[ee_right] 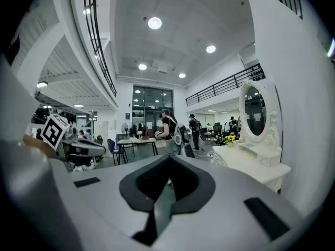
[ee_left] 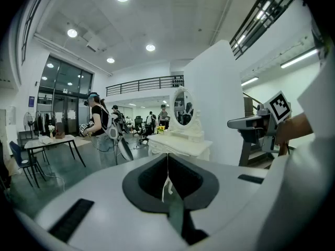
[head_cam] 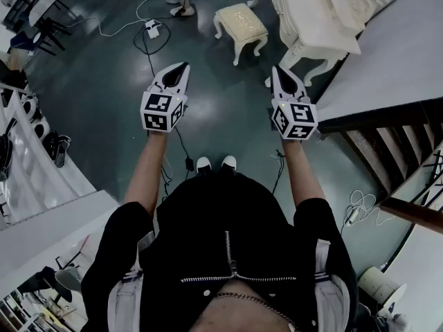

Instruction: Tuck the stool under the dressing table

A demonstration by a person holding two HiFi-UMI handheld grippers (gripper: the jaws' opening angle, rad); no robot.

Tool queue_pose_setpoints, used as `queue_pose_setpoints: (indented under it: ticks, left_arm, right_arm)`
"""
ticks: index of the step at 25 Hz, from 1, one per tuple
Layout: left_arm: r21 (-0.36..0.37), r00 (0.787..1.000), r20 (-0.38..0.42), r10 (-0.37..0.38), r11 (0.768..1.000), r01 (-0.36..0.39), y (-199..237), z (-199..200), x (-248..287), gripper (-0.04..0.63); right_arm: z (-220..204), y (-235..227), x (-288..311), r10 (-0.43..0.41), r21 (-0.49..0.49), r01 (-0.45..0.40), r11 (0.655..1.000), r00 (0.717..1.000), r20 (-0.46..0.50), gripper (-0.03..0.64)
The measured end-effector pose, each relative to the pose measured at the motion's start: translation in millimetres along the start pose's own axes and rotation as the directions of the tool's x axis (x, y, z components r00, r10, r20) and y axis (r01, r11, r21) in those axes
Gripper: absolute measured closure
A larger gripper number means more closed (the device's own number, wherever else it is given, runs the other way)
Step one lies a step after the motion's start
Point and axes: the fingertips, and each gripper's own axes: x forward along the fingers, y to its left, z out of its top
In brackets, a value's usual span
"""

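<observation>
Ahead of your two grippers, well beyond their tips, the cream cushioned stool with carved legs (head_cam: 240, 21) stands on the dark glossy floor (head_cam: 104, 81), about midway between the lines they point along. It sits beside the ornate cream dressing table (head_cam: 311, 19), which lies past your right gripper (head_cam: 277, 71), and is not tucked under it. Your left gripper (head_cam: 181, 68) has its jaws pressed together on nothing. The right gripper is likewise closed and empty.
</observation>
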Motion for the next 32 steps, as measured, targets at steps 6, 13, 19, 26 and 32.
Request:
queue_pose_setpoints:
  ticks: [6, 13, 19, 26, 32]
  left_arm:
    - [-0.001, 1.000, 0.002, -0.007, 1.000, 0.007, 0, -1, 3, 0.574]
    - [-0.002, 1.000, -0.001, -0.015, 1.000, 0.015, -6, 1, 17, 0.574]
    - [-0.001, 1.000, -0.009, -0.001, 1.000, 0.001, -24, 4, 34, 0.574]
    - [-0.011, 1.000, -0.012, 0.017, 1.000, -0.018, -33, 0, 35, 0.574]
    - [-0.015, 1.000, -0.014, 0.025, 1.000, -0.025, -25, 2, 44, 0.574]
  right_arm:
    - [3, 5, 3, 0.018, 0.015, -0.019, 1.000, 0.999, 0.040, 0.611]
    - [6, -9, 6, 0.010, 0.006, -0.010, 1.000, 0.999, 0.045, 0.611]
    - [-4, -35, 7, 0.012, 0.009, -0.012, 1.000, 1.000, 0.027, 0.611]
    - [-16, -37, 11, 0.047, 0.015, -0.047, 0.999, 0.999, 0.014, 0.611]
    - [-10, -38, 26, 0.061, 0.012, -0.061, 0.998, 0.998, 0.019, 0.611]
